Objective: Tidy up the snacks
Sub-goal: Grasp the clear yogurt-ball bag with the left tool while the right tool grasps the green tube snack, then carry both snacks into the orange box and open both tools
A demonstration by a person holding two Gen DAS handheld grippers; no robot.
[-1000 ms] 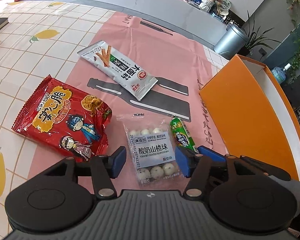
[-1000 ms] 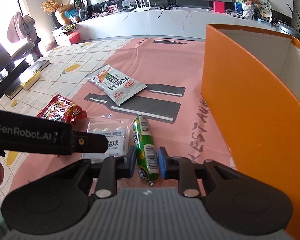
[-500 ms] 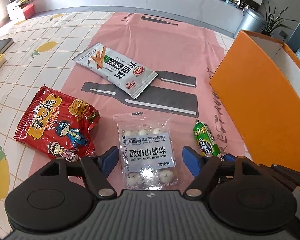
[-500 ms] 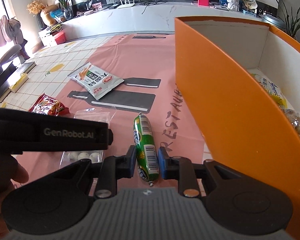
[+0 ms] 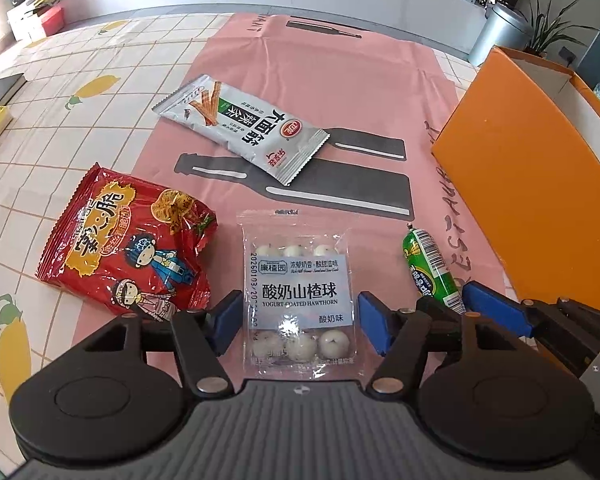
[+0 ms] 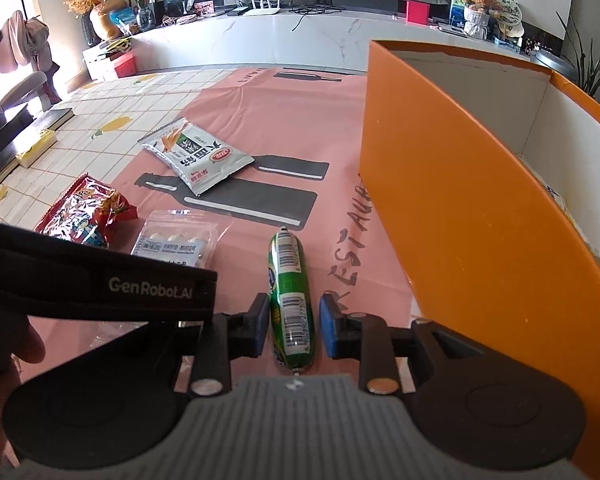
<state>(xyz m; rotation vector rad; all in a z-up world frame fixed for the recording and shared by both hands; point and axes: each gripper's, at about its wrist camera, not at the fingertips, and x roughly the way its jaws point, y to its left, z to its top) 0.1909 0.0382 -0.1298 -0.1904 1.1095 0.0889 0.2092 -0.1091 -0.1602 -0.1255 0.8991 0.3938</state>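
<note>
A clear bag of yogurt hawthorn balls (image 5: 300, 280) lies flat on the pink mat (image 5: 320, 60). My left gripper (image 5: 300, 324) straddles the bag's near half, jaws closing, with the blue pads just outside the bag's edges. A green sausage (image 6: 290, 292) lies on the mat between the fingers of my right gripper (image 6: 294, 330). Its jaws are opening, and a gap shows at the right pad. The sausage (image 5: 428, 268) also shows in the left wrist view. To the right stands the orange box (image 6: 460, 200), open on top, with packets inside that I can barely make out.
A red snack bag (image 5: 128, 244) lies left of the hawthorn bag. A white spicy-strip packet (image 5: 244, 132) rests farther back on the mat. Books (image 6: 28, 136) sit at the table's left edge. A person's hand (image 6: 4, 344) grips the left gripper's body.
My left jaws widened around the hawthorn bag, then narrowed a little, as the gripper shifted over it. My right jaws, shut on the sausage before, have parted from it.
</note>
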